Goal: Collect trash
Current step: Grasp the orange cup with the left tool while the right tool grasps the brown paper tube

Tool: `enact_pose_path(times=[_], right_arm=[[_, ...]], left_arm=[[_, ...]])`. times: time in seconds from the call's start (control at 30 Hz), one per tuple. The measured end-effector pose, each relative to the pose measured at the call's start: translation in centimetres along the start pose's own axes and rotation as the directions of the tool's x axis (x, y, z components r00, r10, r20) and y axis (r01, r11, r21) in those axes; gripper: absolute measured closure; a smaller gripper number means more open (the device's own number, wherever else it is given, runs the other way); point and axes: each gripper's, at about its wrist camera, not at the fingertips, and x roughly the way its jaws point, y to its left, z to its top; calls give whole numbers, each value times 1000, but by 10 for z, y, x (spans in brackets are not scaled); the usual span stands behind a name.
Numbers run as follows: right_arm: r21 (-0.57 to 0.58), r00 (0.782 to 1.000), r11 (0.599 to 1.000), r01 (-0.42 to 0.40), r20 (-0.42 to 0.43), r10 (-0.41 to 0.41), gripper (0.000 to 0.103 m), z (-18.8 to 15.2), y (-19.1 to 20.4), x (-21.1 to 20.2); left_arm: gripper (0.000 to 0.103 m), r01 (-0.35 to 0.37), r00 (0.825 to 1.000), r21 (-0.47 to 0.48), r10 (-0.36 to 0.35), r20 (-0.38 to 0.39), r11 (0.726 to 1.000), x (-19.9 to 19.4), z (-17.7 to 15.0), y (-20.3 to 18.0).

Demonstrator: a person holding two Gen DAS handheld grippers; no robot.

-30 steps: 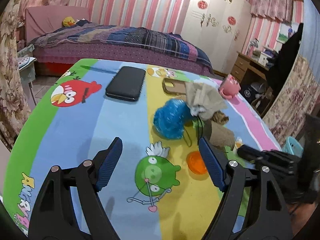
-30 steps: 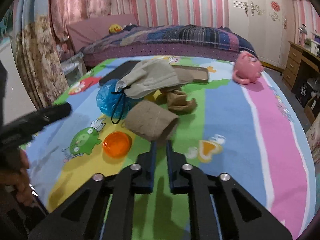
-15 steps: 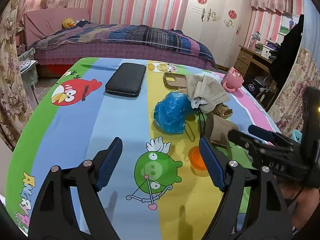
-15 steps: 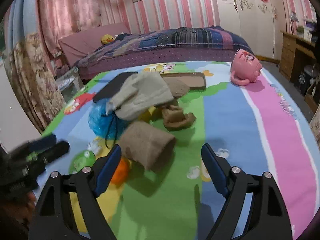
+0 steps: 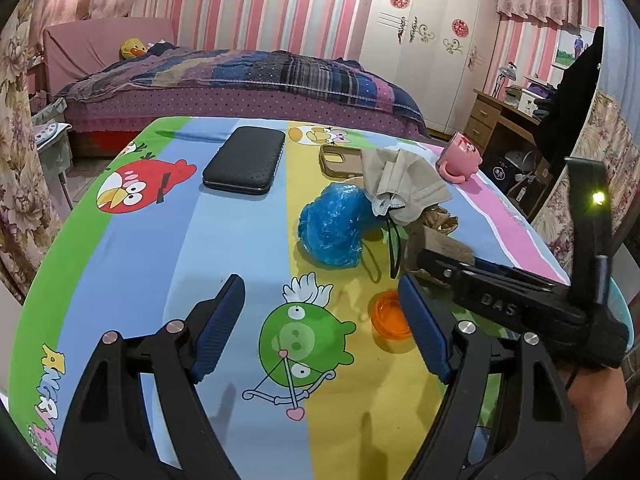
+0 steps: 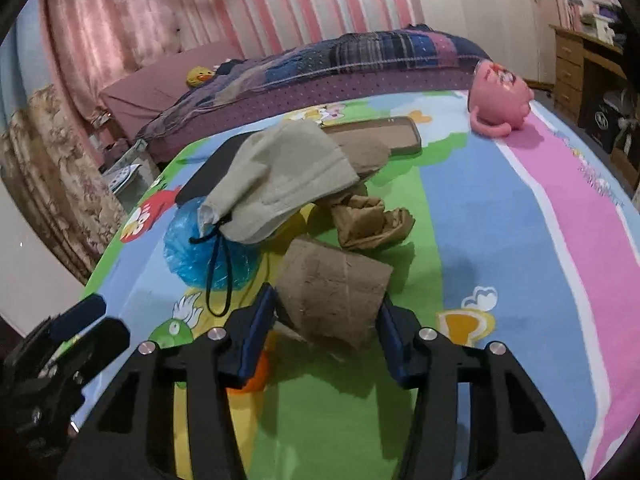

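The right gripper (image 6: 326, 318) had just been closing its fingers (image 6: 256, 320) around the brown cardboard tube (image 6: 334, 292), the pads at its flanks, though I could not tell whether they pressed yet; a crushable roll suits a sideways pinch. The tube lay on the cartoon-print surface (image 6: 500, 216), just beside the crinkly blue plastic bag (image 6: 204, 252), under the limp beige mask (image 6: 276, 184). Past the tube sat crumpled brown paper (image 6: 372, 222). The left gripper (image 5: 320, 324) hovered with fingers apart, empty, by the orange lid (image 5: 388, 316)
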Motion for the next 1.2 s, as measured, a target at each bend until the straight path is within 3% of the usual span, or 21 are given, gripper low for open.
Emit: enact_pose_path(times=[0.1, 0.2, 0.37, 0.63, 1.03, 1.2], right_arm=[[-38, 1000, 999, -10, 26, 11, 57, -2, 0, -13], [-79, 999, 997, -12, 42, 15, 86, -5, -1, -26], [-101, 997, 995, -26, 73, 33, 86, -12, -8, -48], [-74, 991, 995, -63, 116, 72, 100, -13, -29, -70], [-62, 979, 997, -41, 199, 52, 100, -4, -35, -99], [-51, 979, 998, -37, 199, 47, 100, -3, -40, -101]], left_arm=[[26, 7, 1000, 8, -7, -8, 1000, 2, -1, -3], [25, 15, 1000, 27, -14, -24, 1000, 6, -3, -7], [25, 19, 999, 49, -17, -36, 999, 10, -6, -15], [25, 21, 999, 79, -17, -46, 997, 15, -10, -26], [25, 40, 996, 150, -27, -88, 988, 33, -14, -55], [42, 40, 988, 174, -12, -154, 984, 53, -17, -66]])
